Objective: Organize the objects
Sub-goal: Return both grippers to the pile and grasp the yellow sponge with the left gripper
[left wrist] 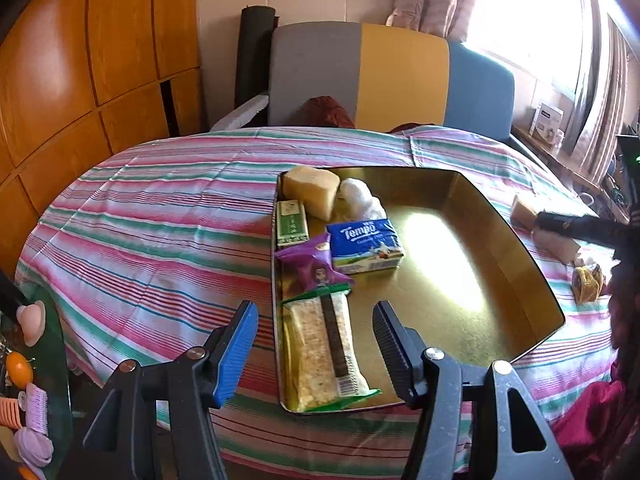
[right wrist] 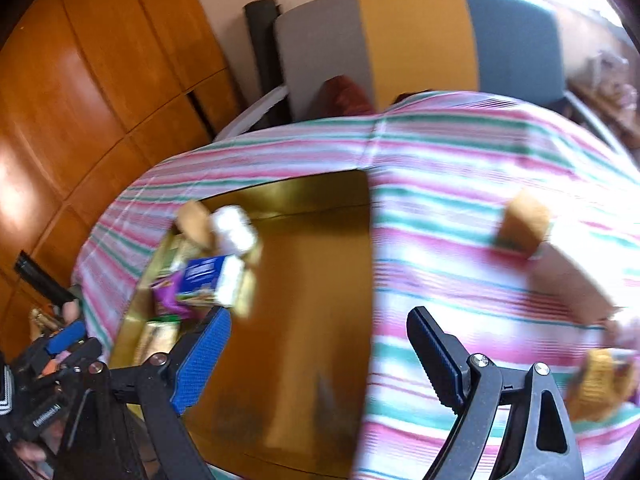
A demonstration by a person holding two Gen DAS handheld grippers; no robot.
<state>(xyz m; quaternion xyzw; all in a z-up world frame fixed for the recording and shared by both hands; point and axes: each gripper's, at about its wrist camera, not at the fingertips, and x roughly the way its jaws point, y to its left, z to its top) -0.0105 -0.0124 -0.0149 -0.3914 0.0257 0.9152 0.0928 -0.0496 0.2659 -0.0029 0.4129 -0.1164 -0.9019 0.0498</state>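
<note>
A gold tray (left wrist: 500,240) lies on the striped tablecloth (left wrist: 160,240). Along its left side sit a pale bread block (left wrist: 312,190), a white wad (left wrist: 360,200), a green box (left wrist: 292,224), a blue Tempo tissue pack (left wrist: 366,246), a purple snack packet (left wrist: 310,270) and a long cereal bar (left wrist: 320,352). My left gripper (left wrist: 314,312) hangs open above the cereal bar, holding nothing. In the blurred right wrist view my right gripper (right wrist: 318,314) stands wide open and empty over the tray's (right wrist: 312,208) bare right half. A tan block (right wrist: 524,224) and a yellow packet (right wrist: 600,384) lie on the cloth to its right.
A chair (left wrist: 400,76) with a grey, yellow and blue back stands behind the table. Wooden cabinet doors (left wrist: 80,80) fill the left. A low glass table (left wrist: 28,380) with small pink and orange items is at the lower left. A bright window (left wrist: 540,20) is on the right.
</note>
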